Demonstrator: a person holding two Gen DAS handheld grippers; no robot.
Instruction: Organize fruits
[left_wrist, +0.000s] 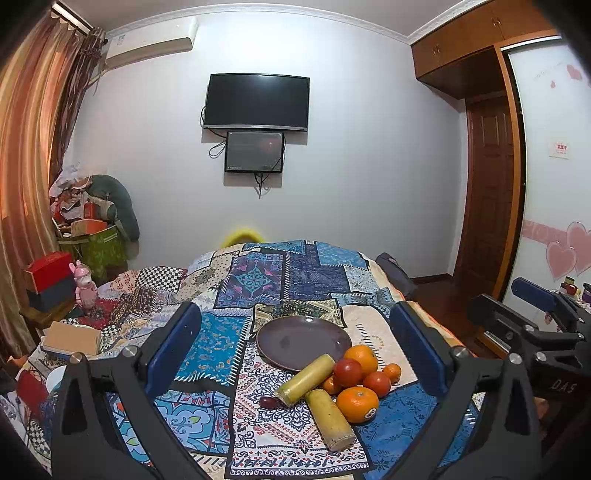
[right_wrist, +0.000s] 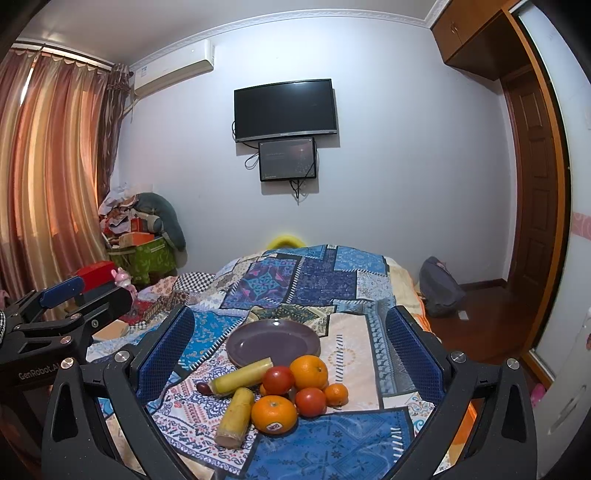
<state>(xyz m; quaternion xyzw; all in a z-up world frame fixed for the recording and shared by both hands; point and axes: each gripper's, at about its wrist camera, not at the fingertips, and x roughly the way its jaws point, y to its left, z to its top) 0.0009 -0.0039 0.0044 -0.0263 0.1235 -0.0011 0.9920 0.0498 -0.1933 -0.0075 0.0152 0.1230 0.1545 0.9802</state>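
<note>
An empty purple plate (left_wrist: 303, 341) (right_wrist: 272, 341) lies on the patterned bedspread. In front of it is a pile of fruit: two large oranges (left_wrist: 357, 403) (right_wrist: 274, 413), two red tomatoes (left_wrist: 348, 372) (right_wrist: 278, 379), small tangerines (left_wrist: 392, 372) (right_wrist: 336, 393), two yellow-green cane pieces (left_wrist: 306, 379) (right_wrist: 235, 415) and a dark red date (left_wrist: 268, 402) (right_wrist: 202, 387). My left gripper (left_wrist: 295, 347) is open and empty, above and short of the pile. My right gripper (right_wrist: 290, 350) is open and empty too, and shows at the right of the left wrist view (left_wrist: 535, 299).
The patchwork bedspread (left_wrist: 258, 280) covers the bed. A pink toy (left_wrist: 85, 288), red box (left_wrist: 50, 271) and cardboard box (left_wrist: 72, 338) sit at the left. A grey bag (right_wrist: 439, 288) lies on the wooden floor at the right. Wardrobe and door stand right.
</note>
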